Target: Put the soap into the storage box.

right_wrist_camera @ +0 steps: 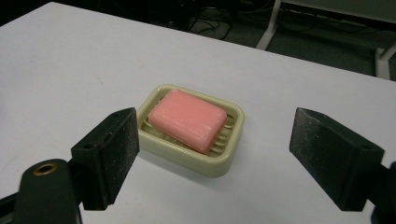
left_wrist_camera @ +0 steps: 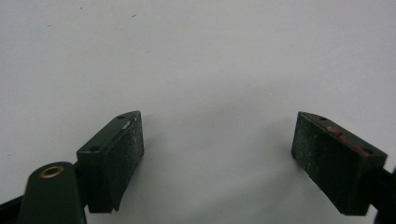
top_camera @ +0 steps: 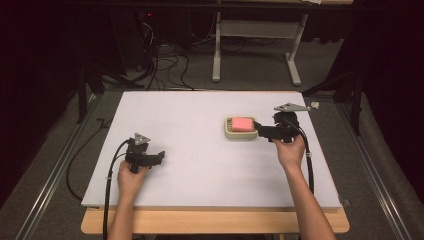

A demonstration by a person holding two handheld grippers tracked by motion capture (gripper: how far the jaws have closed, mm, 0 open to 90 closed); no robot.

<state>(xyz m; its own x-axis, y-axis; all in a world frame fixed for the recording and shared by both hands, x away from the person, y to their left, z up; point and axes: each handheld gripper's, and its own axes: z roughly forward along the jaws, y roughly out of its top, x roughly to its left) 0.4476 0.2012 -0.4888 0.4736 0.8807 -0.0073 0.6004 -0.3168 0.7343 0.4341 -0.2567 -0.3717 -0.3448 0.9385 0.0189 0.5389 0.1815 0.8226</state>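
The pink soap bar [right_wrist_camera: 187, 119] lies flat in a cream soap dish [right_wrist_camera: 233, 140], right of the white table's [top_camera: 200, 165] centre. In the high view the bar [top_camera: 242, 124] and dish [top_camera: 227, 131] run with their long axis left to right across the table. In the right gripper view that axis slants from upper left to lower right, with 1 corner of the dish nearest the camera.

The right gripper [right_wrist_camera: 215, 154] is released, its 2 jaws spread wide. The dish sits ahead of and between them, touching neither. In the high view this gripper [top_camera: 259, 131] is just right of the dish, pointing left at it.

The left gripper [top_camera: 161, 156], well apart at the near left, is also spread open over bare table [left_wrist_camera: 215, 70].
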